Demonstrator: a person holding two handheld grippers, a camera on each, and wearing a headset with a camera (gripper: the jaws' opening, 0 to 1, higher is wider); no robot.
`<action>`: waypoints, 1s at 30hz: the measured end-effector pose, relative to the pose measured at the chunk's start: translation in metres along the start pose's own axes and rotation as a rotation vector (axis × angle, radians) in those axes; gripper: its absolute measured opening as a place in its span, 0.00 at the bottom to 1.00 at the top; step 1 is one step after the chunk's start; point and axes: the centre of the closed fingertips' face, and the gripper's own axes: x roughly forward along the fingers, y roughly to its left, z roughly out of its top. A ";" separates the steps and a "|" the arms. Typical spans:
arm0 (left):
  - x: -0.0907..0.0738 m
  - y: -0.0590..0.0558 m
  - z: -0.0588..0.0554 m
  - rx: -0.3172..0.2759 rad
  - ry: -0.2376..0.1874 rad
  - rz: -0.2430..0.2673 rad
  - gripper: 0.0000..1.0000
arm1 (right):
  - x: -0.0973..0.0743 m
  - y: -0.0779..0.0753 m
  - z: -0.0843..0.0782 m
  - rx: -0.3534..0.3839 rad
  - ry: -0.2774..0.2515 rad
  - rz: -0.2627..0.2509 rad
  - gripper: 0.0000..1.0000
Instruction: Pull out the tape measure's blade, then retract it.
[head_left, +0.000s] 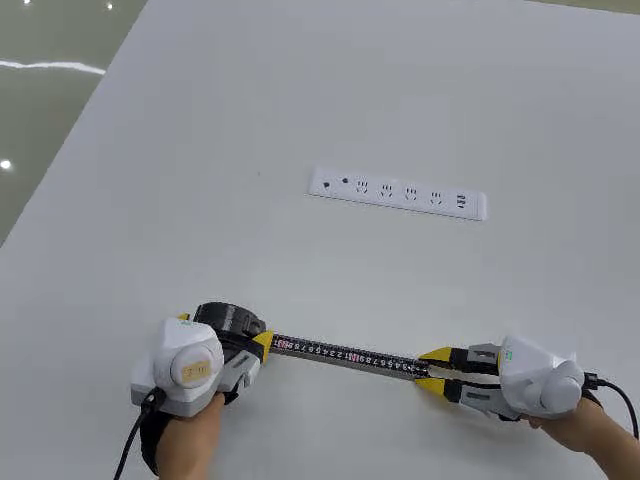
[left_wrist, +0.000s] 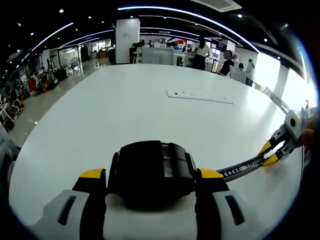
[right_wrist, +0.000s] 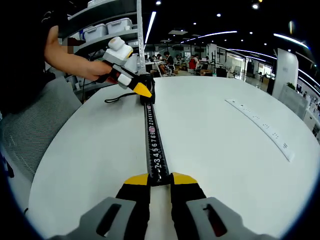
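Observation:
The black tape measure case (head_left: 232, 322) rests on the white table, clamped between the yellow-tipped jaws of my left gripper (head_left: 252, 345). In the left gripper view the case (left_wrist: 152, 170) sits between both fingers (left_wrist: 93, 175). A dark blade with white numbers (head_left: 345, 356) runs out to the right, level with the tabletop. My right gripper (head_left: 432, 369) is shut on the blade's end; in the right gripper view the blade (right_wrist: 154, 142) leads from that gripper (right_wrist: 160, 180) away to the case (right_wrist: 147, 92) and the left gripper (right_wrist: 141, 90).
A white power strip (head_left: 398, 193) lies flat on the table (head_left: 300, 100) beyond the blade, also in the left gripper view (left_wrist: 200, 96) and right gripper view (right_wrist: 260, 122). The table's left edge drops to a grey floor (head_left: 45, 90). A hand holds each gripper.

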 end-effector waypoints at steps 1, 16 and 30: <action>0.001 -0.001 0.000 -0.007 0.003 -0.002 0.70 | 0.000 0.000 0.001 0.000 0.000 0.000 0.14; 0.002 -0.001 0.004 -0.134 -0.003 -0.011 0.68 | 0.000 -0.001 -0.001 0.005 -0.005 -0.006 0.14; 0.001 -0.002 0.002 -0.094 0.021 -0.004 0.66 | 0.000 -0.001 -0.002 0.006 -0.001 -0.007 0.14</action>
